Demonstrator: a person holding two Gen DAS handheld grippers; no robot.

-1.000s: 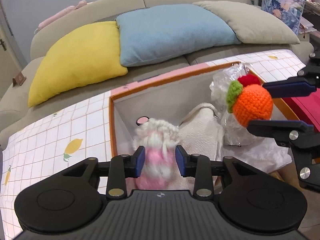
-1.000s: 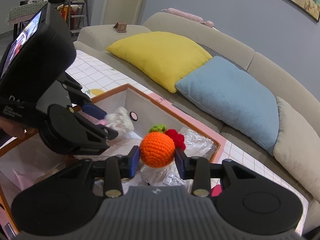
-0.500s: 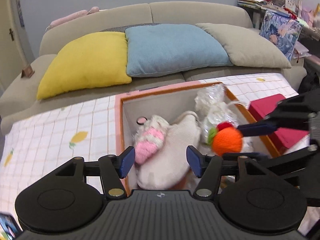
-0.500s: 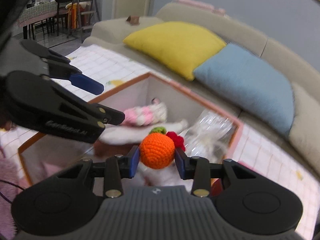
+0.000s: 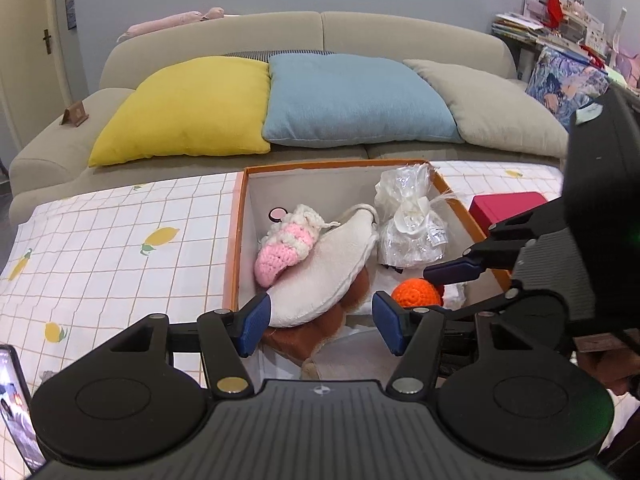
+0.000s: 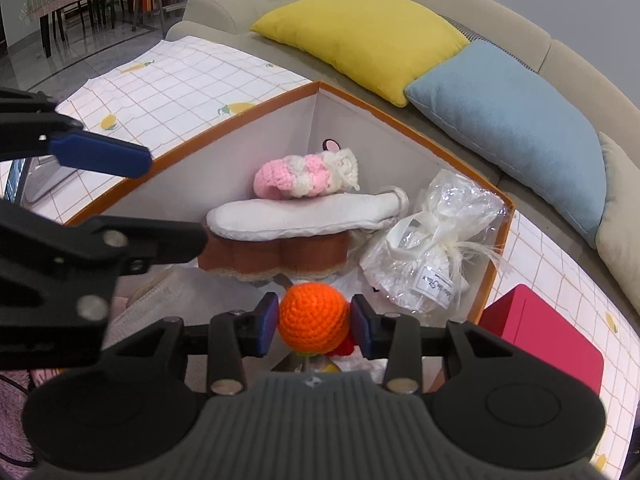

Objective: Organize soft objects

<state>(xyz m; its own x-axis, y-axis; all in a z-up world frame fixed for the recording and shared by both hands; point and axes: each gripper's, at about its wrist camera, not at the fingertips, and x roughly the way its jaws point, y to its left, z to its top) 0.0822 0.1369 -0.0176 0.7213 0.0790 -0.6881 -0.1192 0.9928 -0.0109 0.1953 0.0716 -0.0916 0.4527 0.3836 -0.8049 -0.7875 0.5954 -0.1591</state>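
The left gripper (image 5: 320,322) has let go of the pink crochet toy (image 5: 285,249) and pulled back, fingers spread. The toy lies on the white pouch (image 5: 326,270) inside the orange box (image 5: 234,240). The right gripper (image 6: 314,324) still pinches the orange crochet ball (image 6: 313,318), seemingly low in the box.

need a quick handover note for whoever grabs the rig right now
Left tool: open, empty, at the near edge of the box.
Right tool: shut on the orange ball, low inside the box.
In the box: pink knit toy lying on the white pad, brown cushion under the pad, wrapped bundle at the right side.
Done: the pink knit toy is in the box.
Left: let go of the orange ball in the box. The red case sits outside it.
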